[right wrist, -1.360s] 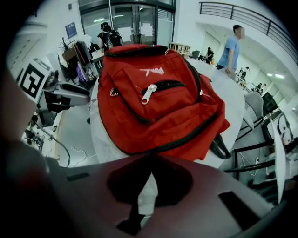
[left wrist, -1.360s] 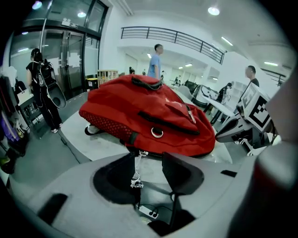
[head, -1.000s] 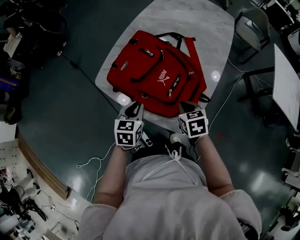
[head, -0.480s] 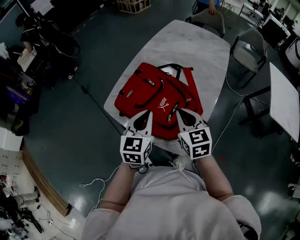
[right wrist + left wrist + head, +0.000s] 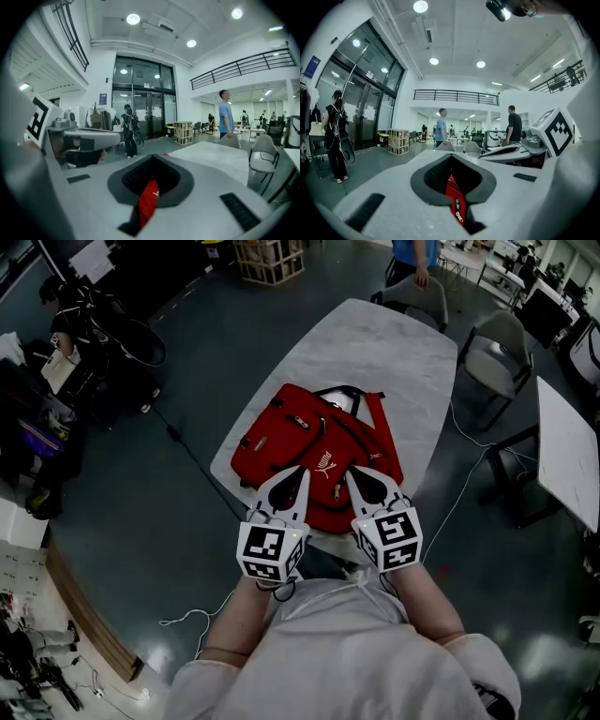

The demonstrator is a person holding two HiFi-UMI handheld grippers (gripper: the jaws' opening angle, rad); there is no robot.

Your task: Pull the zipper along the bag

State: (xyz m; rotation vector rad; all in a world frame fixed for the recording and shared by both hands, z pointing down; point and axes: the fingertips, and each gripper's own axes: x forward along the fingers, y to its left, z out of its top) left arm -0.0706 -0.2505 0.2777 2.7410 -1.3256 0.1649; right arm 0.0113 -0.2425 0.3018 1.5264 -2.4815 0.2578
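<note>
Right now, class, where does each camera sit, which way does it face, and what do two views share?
Head view: on the head, facing steeply down at backpack on table; torso, left gripper, right gripper show.
Left gripper view: on left gripper, facing across the hall; its shut jaws show.
Right gripper view: on right gripper, facing likewise; its shut jaws show.
Shared: red backpack through both jaw gaps.

Right claw (image 5: 152, 157), jaws together, red bag (image 5: 148, 199) visible in their gap, pale table (image 5: 208, 152) beyond
</note>
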